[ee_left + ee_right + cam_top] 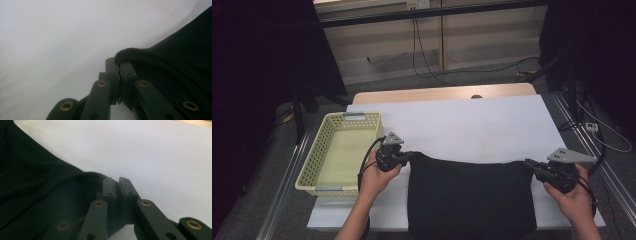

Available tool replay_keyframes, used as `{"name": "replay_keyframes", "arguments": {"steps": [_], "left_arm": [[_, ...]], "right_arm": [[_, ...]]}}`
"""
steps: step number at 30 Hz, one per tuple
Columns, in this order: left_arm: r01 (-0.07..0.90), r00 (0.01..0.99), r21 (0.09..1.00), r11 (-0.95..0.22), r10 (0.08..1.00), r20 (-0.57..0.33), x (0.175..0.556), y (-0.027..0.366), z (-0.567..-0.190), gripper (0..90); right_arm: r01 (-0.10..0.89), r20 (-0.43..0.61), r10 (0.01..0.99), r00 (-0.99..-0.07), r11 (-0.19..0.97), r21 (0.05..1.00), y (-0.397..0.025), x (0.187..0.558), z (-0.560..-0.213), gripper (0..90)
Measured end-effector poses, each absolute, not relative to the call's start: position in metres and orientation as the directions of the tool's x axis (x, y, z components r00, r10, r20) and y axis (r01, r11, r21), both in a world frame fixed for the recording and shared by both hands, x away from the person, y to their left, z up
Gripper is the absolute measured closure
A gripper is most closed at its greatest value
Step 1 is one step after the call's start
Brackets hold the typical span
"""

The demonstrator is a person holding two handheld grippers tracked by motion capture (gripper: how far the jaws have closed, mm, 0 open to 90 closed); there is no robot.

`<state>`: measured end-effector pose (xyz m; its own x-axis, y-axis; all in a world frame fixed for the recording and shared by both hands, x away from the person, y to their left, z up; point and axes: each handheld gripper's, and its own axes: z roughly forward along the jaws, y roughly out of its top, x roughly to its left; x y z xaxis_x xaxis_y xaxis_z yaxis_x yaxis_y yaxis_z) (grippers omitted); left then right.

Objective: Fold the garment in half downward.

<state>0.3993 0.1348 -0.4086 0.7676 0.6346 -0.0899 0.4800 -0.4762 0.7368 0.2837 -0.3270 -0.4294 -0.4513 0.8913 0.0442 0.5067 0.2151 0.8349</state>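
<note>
The white table cover point(462, 120) holds a black cloth point(469, 195) at the near edge, w/ its front hanging off, and a yellow basket point(324, 150) sits to the left. The left gripper point(408, 156) and right gripper point(528, 163) each pinch a far corner tight. Only a thin bit of hem sits in each pinch, so a hard tug could pull it out, and the cloth might slide off the table.

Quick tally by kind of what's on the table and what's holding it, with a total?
Black cloth: 1
Yellow basket: 1
Grippers: 2, the left gripper and the right gripper, each shut on a far corner of the cloth
Total: 4
</note>
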Motion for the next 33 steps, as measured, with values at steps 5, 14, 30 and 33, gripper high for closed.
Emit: {"name": "replay_keyframes", "arguments": {"steps": [5,14,30,33], "left_arm": [[0.47,0.768,0.74,-0.482,0.636,-0.073,0.402,0.136,-0.405,87.5],[0.46,0.757,0.746,-0.481,0.651,-0.047,0.409,0.14,-0.393,87.5],[0.462,0.736,0.756,-0.463,0.676,-0.035,0.439,0.133,-0.368,87.5],[0.455,0.731,0.754,-0.473,0.682,-0.013,0.443,0.131,-0.362,87.5]], "right_arm": [[0.508,0.041,0.894,-0.445,0.214,0.834,-0.328,0.286,-0.428,85.3],[0.492,0.011,0.897,-0.442,0.232,0.839,-0.328,0.299,-0.414,85.6],[0.483,0.014,0.911,-0.413,0.207,0.851,-0.328,0.333,-0.4,85.6],[0.473,0.013,0.912,-0.41,0.201,0.858,-0.327,0.337,-0.396,85.6]]}}
